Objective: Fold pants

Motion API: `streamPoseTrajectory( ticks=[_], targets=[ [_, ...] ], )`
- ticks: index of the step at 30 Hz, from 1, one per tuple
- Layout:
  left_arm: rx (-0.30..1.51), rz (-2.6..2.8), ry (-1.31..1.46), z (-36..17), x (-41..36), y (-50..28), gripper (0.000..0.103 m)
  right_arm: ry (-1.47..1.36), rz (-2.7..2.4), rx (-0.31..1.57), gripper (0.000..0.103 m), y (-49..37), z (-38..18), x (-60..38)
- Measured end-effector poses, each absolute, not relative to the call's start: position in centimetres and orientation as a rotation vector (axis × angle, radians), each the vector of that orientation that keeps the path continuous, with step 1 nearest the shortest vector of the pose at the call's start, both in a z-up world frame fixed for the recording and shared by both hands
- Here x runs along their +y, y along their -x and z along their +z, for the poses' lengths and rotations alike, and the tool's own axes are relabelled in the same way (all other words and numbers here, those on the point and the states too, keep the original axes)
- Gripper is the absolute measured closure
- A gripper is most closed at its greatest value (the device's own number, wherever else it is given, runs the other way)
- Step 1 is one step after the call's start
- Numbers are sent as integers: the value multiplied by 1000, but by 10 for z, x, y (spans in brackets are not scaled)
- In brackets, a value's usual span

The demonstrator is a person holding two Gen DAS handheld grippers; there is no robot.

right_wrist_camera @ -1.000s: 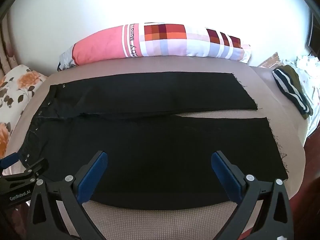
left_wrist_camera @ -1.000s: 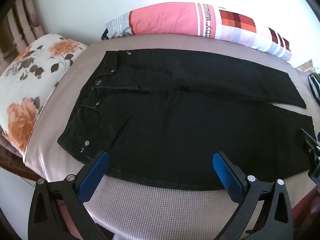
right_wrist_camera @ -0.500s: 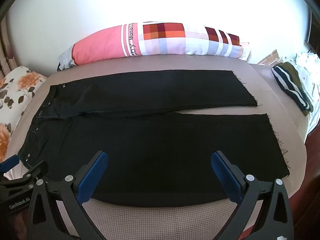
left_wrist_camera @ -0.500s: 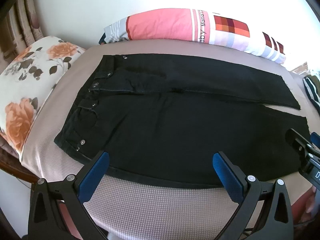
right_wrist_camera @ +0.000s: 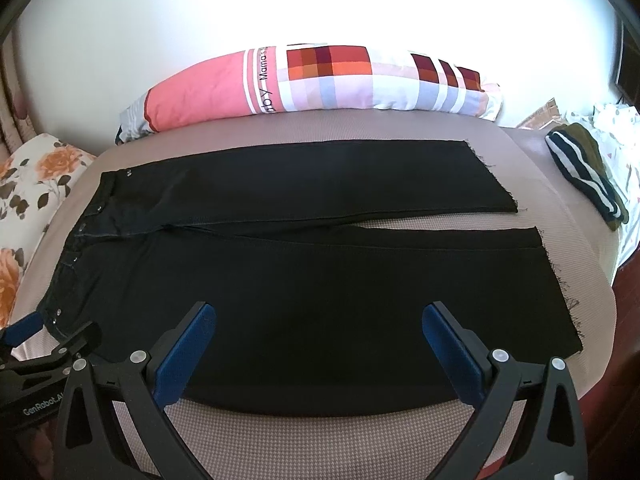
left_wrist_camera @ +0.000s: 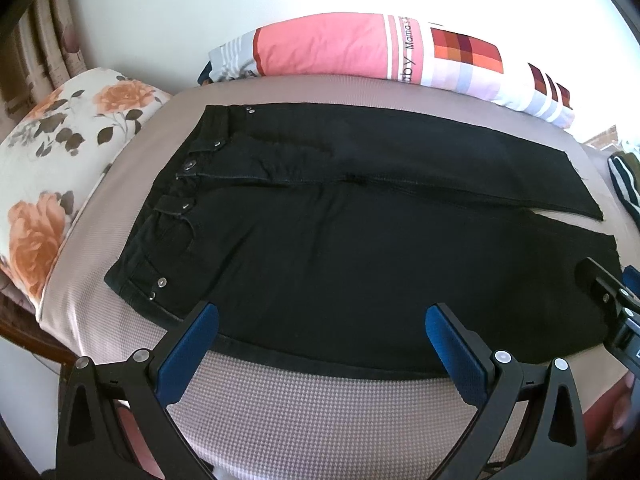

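Black pants (left_wrist_camera: 340, 240) lie flat and unfolded on a beige bed cover (left_wrist_camera: 320, 420), waistband to the left, both legs stretched to the right; they also show in the right wrist view (right_wrist_camera: 320, 280). My left gripper (left_wrist_camera: 320, 336) is open and empty, hovering over the near edge of the pants, near the waist end. My right gripper (right_wrist_camera: 320, 336) is open and empty over the near leg's edge, toward the hem end. Each gripper shows at the edge of the other's view.
A long pink and checked pillow (right_wrist_camera: 320, 80) lies along the far side by the white wall. A floral pillow (left_wrist_camera: 60, 168) lies left of the waistband. Striped folded clothes (right_wrist_camera: 584, 172) lie at the right. The bed edge drops off at the right.
Both grippers have drawn back slightly toward the near edge of the bed, so the pants sit a little farther off. The pants have not moved. Both grippers stay open.
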State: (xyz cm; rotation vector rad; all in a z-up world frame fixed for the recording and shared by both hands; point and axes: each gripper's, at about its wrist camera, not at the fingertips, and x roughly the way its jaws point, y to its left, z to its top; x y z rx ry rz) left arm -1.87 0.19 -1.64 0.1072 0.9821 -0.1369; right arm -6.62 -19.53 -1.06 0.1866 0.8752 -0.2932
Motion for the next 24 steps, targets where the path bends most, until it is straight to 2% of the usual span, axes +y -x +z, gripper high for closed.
streamPoseTrajectory(
  ticks=[24],
  targets=[
    [961, -157, -124, -21, -4, 15, 0, -184, -291, 875, 0, 64, -12, -194]
  ],
)
